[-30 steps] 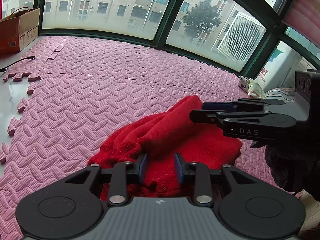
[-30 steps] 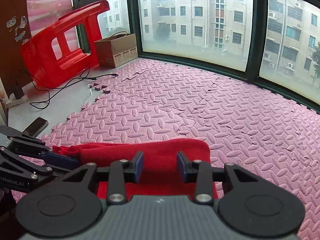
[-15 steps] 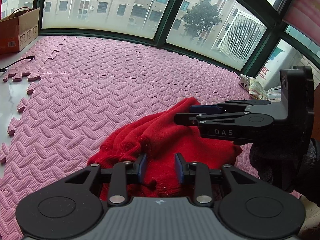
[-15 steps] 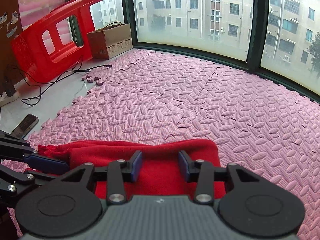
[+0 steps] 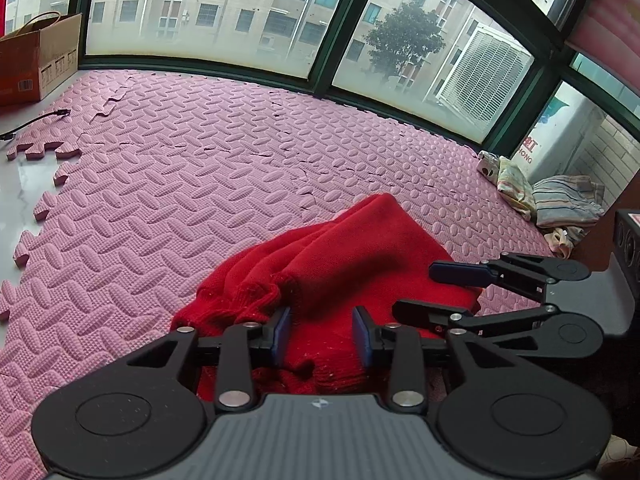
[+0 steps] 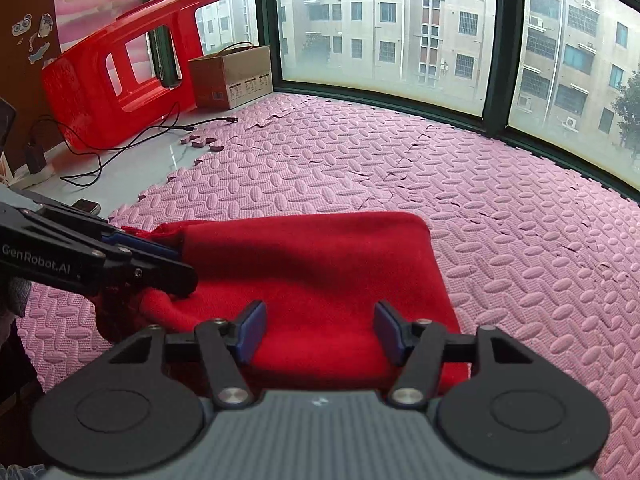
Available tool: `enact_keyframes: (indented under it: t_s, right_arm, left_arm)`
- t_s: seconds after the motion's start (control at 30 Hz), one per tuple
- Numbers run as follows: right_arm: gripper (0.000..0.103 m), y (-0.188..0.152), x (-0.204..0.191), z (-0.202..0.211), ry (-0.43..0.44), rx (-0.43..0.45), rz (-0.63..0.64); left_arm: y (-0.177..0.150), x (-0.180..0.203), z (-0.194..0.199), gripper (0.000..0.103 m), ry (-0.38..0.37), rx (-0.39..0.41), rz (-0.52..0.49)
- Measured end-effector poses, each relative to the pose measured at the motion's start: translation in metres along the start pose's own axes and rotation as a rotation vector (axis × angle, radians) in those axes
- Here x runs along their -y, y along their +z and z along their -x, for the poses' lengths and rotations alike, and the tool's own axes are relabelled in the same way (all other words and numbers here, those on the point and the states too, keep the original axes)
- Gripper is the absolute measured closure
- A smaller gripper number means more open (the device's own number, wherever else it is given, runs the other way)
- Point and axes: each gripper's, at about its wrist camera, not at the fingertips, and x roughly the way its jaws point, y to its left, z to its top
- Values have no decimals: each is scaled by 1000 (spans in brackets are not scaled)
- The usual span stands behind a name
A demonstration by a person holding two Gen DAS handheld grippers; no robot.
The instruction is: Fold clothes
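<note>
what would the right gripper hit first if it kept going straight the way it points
Most likely the red sweater: the right gripper angles down at its flat folded top, jaws open with nothing clamped. Past it lies only the pink foam mat. Exact depth is unclear.

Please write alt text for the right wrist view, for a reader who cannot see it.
A folded red garment lies on pink foam floor mats, just ahead of the right gripper, whose jaws have just been opening with nothing pressed between them. The left gripper reaches in at the garment's left edge. Behind stand a tipped red plastic chair, a cardboard box and large windows.
</note>
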Motion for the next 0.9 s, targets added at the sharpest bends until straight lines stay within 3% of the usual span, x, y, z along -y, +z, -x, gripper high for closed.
enact_keyframes:
  t_s: [0.13, 0.27, 0.73, 0.9]
  right_arm:
    - [39, -4, -4, 3, -20, 30, 11]
    - [29, -6, -2, 19, -27, 49, 5]
    - [29, -14, 4, 27, -34, 28, -22]
    - [29, -11, 6, 30, -17, 34, -29]
  left_arm:
    - [0, 2, -1, 62, 2, -1, -5]
    - [-1, 1, 0, 62, -1, 4, -7]
    - [-4, 4, 0, 58, -3, 9, -21]
    - [-5, 6, 0, 51, -10, 16, -25]
